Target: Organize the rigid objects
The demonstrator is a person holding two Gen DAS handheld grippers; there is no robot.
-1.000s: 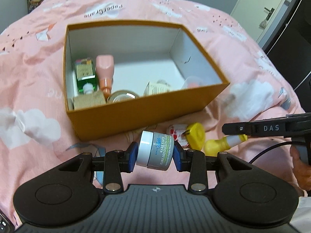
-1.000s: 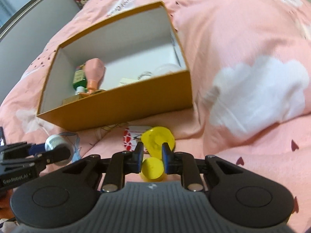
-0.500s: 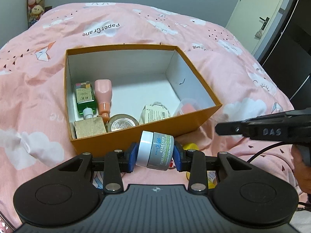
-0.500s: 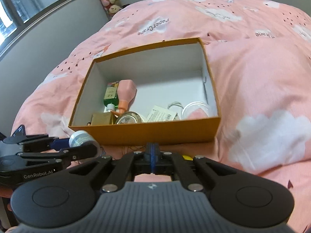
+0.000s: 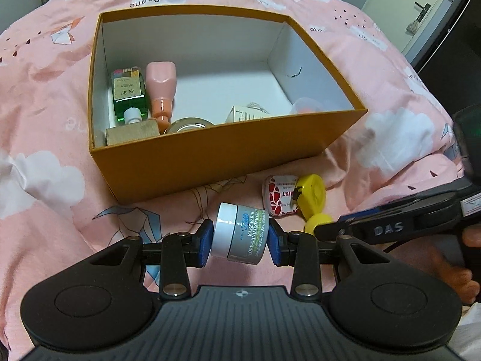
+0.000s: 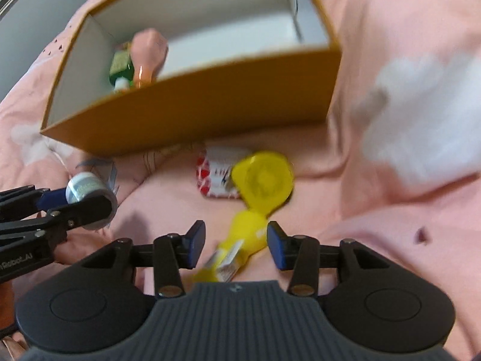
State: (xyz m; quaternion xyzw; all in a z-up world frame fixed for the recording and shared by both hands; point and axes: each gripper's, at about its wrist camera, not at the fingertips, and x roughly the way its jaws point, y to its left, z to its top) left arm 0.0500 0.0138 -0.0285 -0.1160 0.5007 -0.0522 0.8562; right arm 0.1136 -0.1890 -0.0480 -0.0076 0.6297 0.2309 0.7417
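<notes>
Left wrist view: left gripper (image 5: 240, 242) jaws clamped a small jar (image 5: 240, 234), rigid, light, over the bed near the box (image 5: 228, 156). Right gripper (image 6: 236, 245) jaws were opening around a slick yellow bottle (image 6: 240, 240); grab its narrow body.

Two wrist fisheyes, both aimed steeply down at the bed

Each looks along its own fingers from close above; both share the orange box (image 5: 228, 156) (image 6: 210, 102) and the yellow bottle (image 5: 314, 201) (image 6: 258, 198).

Orange box (image 5: 210, 153), white inside; pink bedspread (image 5: 45, 114), white clouds; yellow bottle (image 6: 255, 198); red-white mint tin (image 5: 278, 198); green bottle (image 5: 129, 96).
</notes>
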